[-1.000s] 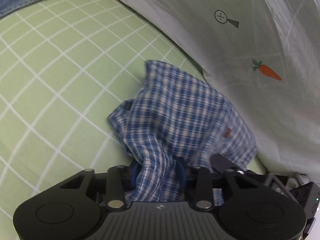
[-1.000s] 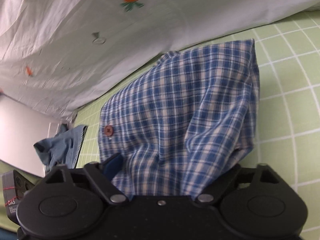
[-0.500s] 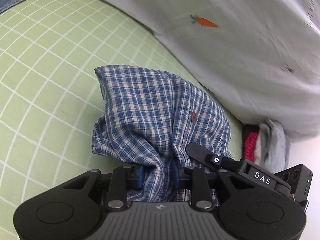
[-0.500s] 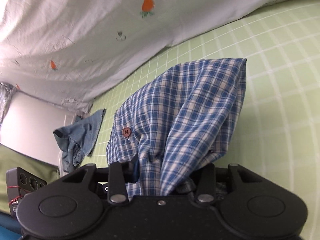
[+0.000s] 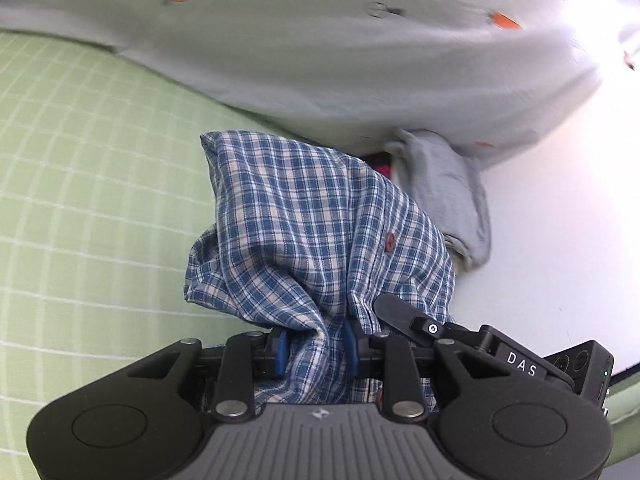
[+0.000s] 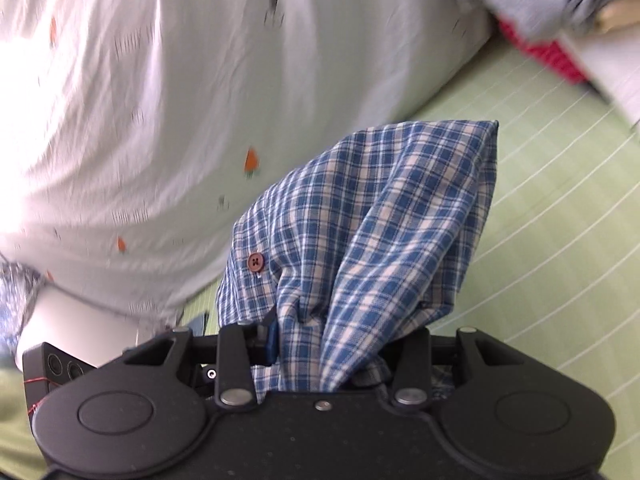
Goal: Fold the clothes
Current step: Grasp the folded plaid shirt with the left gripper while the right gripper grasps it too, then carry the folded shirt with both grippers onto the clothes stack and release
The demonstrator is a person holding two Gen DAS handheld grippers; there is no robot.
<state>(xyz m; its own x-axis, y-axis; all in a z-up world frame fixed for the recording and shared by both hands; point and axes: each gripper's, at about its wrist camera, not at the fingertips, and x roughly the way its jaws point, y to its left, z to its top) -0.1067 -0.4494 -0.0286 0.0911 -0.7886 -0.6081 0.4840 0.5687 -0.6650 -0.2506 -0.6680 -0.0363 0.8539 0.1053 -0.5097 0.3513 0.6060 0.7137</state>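
Both grippers have lifted the blue plaid shirt (image 5: 320, 240) off the bed since a second ago: then its bundle sat low against the green checked sheet (image 5: 80, 200), and now it hangs bunched at the centre of each wrist view, with the bedding swung round behind it and streaked by motion blur. The left gripper (image 5: 316, 346) has its jaws clamped on a gathered fold between the blue pads; they have just been closing a little further on it. The right gripper (image 6: 332, 344) likewise grips a thick bunch of the same shirt, its jaws having just closed in from a wider stance, cloth filling the gap. A brown button (image 6: 255, 261) shows on the placket at centre left of the right view. By my reading the garment is being carried or shaken out before being spread flat, so the folding proper has hardly begun. The bed's sheet fills the left of the left view and the right of the right view. A white quilt printed with carrots (image 5: 320, 60) runs across the top, a grey garment (image 5: 448, 196) hangs at its edge at centre right, and something red (image 6: 544, 56) lies at the upper right of the right view.
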